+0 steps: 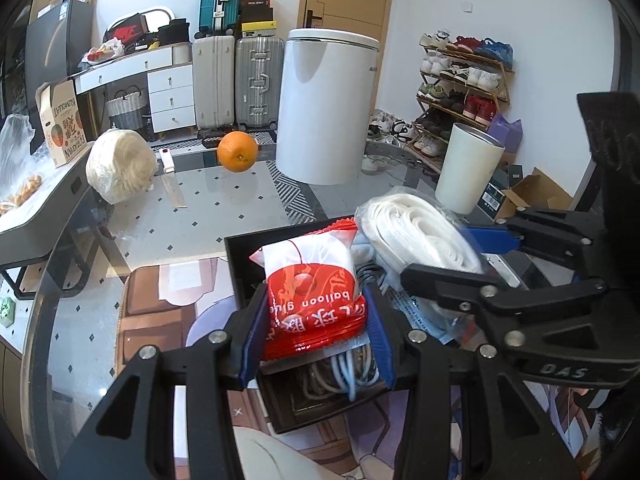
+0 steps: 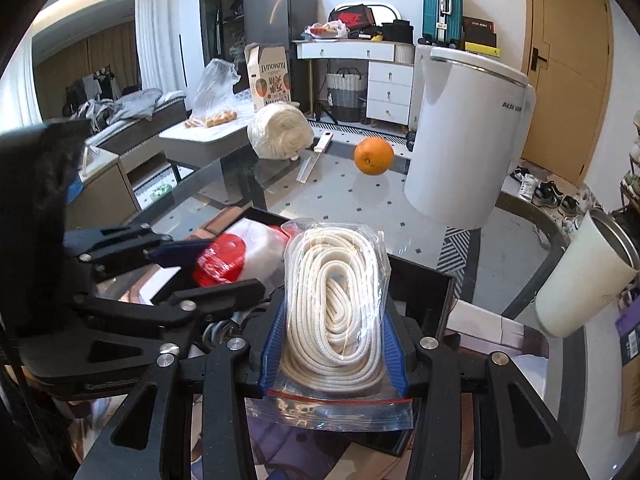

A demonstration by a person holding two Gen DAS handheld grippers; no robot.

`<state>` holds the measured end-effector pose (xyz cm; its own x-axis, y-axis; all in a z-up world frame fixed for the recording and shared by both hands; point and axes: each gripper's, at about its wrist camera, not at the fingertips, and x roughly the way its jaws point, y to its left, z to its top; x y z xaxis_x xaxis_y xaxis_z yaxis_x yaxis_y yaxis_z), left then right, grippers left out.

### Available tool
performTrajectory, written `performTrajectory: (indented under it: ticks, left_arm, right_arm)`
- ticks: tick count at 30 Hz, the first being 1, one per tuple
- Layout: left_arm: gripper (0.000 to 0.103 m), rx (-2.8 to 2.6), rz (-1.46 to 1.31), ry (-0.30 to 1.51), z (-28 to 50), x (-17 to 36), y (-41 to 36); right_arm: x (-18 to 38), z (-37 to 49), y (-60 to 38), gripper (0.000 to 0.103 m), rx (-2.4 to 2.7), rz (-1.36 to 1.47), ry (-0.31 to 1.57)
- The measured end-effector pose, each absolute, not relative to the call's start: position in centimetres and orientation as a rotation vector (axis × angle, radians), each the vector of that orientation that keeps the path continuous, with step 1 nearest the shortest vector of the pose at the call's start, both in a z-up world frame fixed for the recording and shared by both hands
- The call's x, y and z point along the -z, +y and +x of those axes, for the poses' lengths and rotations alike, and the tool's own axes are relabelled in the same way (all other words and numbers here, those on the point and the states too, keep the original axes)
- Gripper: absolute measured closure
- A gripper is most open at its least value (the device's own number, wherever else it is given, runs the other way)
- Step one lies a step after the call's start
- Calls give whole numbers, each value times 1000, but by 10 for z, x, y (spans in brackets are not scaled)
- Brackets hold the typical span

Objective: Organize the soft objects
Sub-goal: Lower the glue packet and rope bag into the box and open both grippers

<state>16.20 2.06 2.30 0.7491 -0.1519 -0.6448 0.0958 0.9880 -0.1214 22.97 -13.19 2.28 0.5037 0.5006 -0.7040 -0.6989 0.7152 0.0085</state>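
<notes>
My left gripper (image 1: 316,332) is shut on a red and white balloon glue packet (image 1: 312,292) and holds it over a black box (image 1: 240,268). My right gripper (image 2: 334,348) is shut on a clear zip bag of coiled white rope (image 2: 334,304), over the same black box (image 2: 432,292). The rope bag also shows in the left wrist view (image 1: 416,236), with the right gripper beside it. The packet shows in the right wrist view (image 2: 236,258). Grey cables (image 1: 344,368) lie in the box under the packet.
An orange (image 1: 237,151), a wrapped bundle of white yarn (image 1: 120,166), a large white bin (image 1: 324,108) and a white cup (image 1: 468,168) stand on the glass table (image 1: 224,200). A printed mat (image 1: 160,320) lies under the box.
</notes>
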Motion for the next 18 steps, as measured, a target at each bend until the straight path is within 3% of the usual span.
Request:
performTrajectory:
  ticks: [14, 18]
  left_arm:
    - [58, 154, -123, 706, 161, -23, 28]
    - [58, 160, -125, 707, 162, -23, 28]
  right_arm:
    - [0, 250, -107, 59, -732, -412, 818]
    - [-3, 246, -110, 49, -765, -425, 816]
